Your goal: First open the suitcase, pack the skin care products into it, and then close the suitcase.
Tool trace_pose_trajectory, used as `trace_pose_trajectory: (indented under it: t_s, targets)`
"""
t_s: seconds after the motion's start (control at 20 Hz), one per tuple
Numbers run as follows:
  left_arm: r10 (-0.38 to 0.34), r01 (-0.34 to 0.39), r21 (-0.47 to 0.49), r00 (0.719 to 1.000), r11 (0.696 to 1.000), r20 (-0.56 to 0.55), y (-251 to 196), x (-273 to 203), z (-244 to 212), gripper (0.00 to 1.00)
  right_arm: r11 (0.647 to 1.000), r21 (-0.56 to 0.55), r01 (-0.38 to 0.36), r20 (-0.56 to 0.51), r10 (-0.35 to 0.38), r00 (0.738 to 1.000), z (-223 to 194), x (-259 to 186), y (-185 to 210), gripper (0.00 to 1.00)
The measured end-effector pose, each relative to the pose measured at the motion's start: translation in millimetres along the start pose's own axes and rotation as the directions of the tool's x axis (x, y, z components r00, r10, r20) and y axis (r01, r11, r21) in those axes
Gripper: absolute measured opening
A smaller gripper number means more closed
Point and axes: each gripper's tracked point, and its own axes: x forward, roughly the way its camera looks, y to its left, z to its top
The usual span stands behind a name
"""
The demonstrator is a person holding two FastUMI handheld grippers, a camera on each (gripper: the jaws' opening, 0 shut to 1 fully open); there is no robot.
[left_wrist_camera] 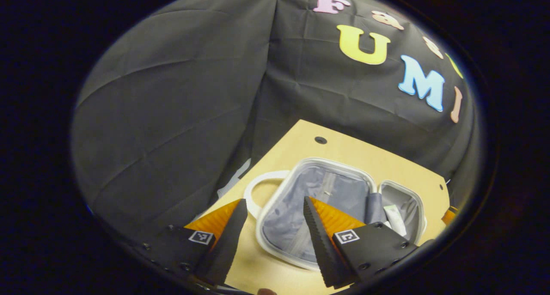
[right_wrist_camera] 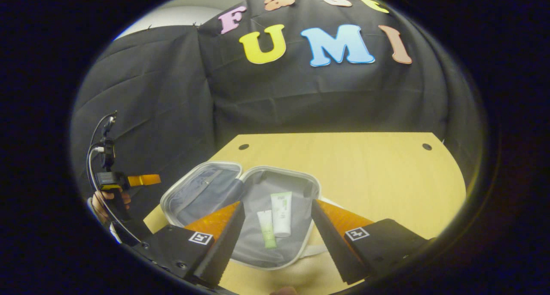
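My right gripper (right_wrist_camera: 277, 239) is spread wide w/ nothing in it, hovering just over the open suitcase (right_wrist_camera: 240, 209). Two skin care tubes (right_wrist_camera: 281, 213) lie in the half btwn my fingers, so packing looks done. Left gripper (left_wrist_camera: 275, 239) also wide, empty, above the lid half (left_wrist_camera: 318, 200), prob. placed to swing it shut.

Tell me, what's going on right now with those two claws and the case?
Left gripper open, right gripper open, both empty. Suitcase open flat on table; two tubes inside. Nothing in the way.
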Motion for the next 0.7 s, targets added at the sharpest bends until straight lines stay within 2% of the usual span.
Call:
trace_pose_trajectory:
  t_s: [0.35, 0.6, 0.7]
  targets:
    - [-0.095, 0.072, -0.172, 0.987, 0.982, -0.127, 43.9, 79.4, -5.8, 0.87, 0.984, 0.003, 0.181, 0.034, -0.181, 0.983, 6.1, -28.1, -59.4, 0.95]
    - [-0.152, 0.074, -0.339, 0.966, 0.938, -0.209, 57.2, 128.6, -23.7, 0.88, 0.962, 0.054, 0.268, 0.059, -0.271, 0.961, 17.3, -45.0, -84.2, 0.95]
    - [-0.184, 0.075, -0.419, 0.956, 0.905, -0.227, 61.0, 143.7, -33.4, 0.84, 0.954, 0.058, 0.295, 0.054, -0.298, 0.953, 18.2, -52.2, -93.1, 0.95]
